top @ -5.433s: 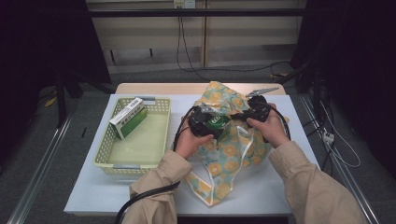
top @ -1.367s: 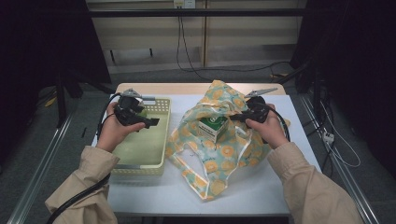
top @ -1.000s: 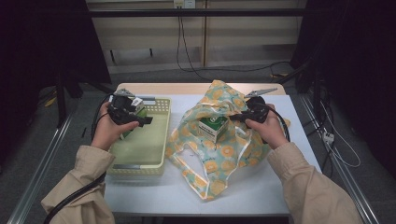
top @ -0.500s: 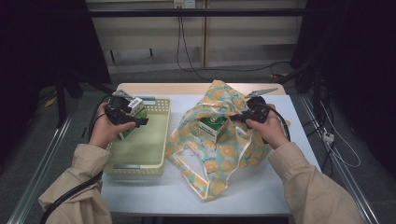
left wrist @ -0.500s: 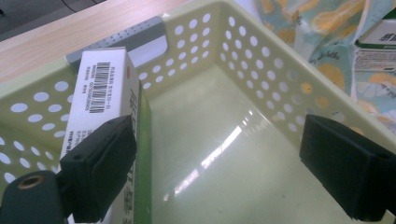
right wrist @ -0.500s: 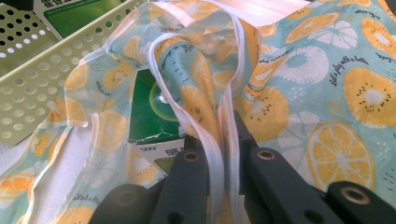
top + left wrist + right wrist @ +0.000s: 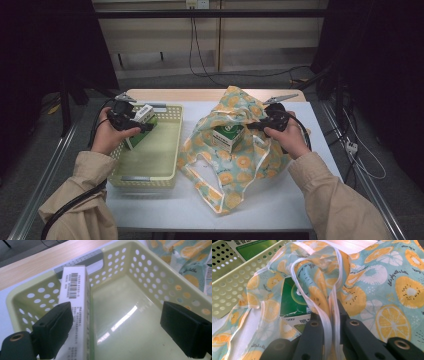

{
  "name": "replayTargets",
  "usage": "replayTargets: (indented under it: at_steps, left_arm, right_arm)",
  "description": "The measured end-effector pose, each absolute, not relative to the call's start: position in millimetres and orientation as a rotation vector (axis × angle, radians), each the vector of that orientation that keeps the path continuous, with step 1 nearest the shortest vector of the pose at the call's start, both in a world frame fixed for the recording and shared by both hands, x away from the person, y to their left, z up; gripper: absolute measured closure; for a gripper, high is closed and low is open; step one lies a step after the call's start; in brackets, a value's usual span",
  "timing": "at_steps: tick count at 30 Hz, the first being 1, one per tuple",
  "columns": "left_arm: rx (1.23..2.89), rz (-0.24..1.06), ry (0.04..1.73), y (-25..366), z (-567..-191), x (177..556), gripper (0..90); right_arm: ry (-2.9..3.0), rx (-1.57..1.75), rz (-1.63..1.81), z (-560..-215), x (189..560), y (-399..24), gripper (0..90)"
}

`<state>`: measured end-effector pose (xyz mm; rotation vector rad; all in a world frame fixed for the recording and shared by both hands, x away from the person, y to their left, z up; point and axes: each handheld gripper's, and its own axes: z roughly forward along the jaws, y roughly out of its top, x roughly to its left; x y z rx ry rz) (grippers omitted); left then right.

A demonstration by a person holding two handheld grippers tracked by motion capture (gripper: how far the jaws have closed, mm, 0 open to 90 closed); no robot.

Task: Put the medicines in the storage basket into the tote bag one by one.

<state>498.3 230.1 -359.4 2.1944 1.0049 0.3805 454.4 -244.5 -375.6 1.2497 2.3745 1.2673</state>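
so the box (image 7: pixel 76 312) leans at the basket's (image 7: pixel 165 150) far-left wall, light stiff card; left hand-held gripper (image 7: pixel 120 332) open round it. take its long sides. right hand-held gripper (image 7: pixel 329 322) clamped on soft bag (image 7: pixel 387 290) handle

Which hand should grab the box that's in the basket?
Left. The left gripper is open right at the box in the basket, while the right gripper is busy pinching the bag open.
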Motion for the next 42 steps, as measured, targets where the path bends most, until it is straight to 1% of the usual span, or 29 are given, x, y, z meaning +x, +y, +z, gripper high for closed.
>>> replayTargets:
  at_steps: [6,10,12,14,17,20,23,24,26,28,39,42]
  left_arm:
    - [2.176,0.413,1.038,242.0,-359.7,505.1,10.5]
    - [2.195,0.416,1.055,244.6,-365.9,508.6,10.8]
    - [2.204,0.437,1.068,246.4,-370.8,510.5,13.2]
    - [2.216,0.437,1.084,249.2,-377.3,512.5,14.5]
    - [2.23,0.426,1.117,250.6,-385.9,513.9,18.9]
    - [2.262,0.446,1.106,249.2,-388.0,513.2,38.1]
    - [2.266,0.444,1.094,247.4,-385.5,512.4,62.1]
    - [2.27,0.428,1.092,246.2,-384.6,512.3,62.1]
    - [2.279,0.439,1.084,242.7,-381.2,510.8,62.4]
    - [2.259,0.423,1.066,239.1,-375.4,508.6,62.5]
    - [2.18,0.311,0.992,215.4,-328.2,489.1,62.7]
    - [2.171,0.296,0.945,206.4,-318.6,483.5,62.7]
  right_arm:
    - [2.374,1.254,1.265,-375.5,455.2,-245.8,88.2]
    - [2.373,1.258,1.263,-376.2,456.5,-247.4,88.2]
    - [2.375,1.259,1.263,-376.6,456.8,-247.9,88.2]
    - [2.377,1.257,1.262,-376.9,457.0,-248.1,88.2]
    - [2.377,1.257,1.263,-376.7,457.0,-248.4,88.2]
    - [2.373,1.258,1.263,-376.1,456.6,-249.6,88.2]
    - [2.374,1.26,1.265,-376.6,456.5,-250.7,88.2]
    - [2.373,1.262,1.266,-376.7,456.4,-251.0,88.2]
    - [2.372,1.261,1.268,-376.8,456.4,-251.2,88.2]
    - [2.373,1.263,1.267,-376.8,456.1,-251.0,88.2]
    - [2.356,1.268,1.27,-374.5,455.1,-253.3,88.2]
    - [2.358,1.261,1.269,-373.9,454.8,-252.4,88.2]
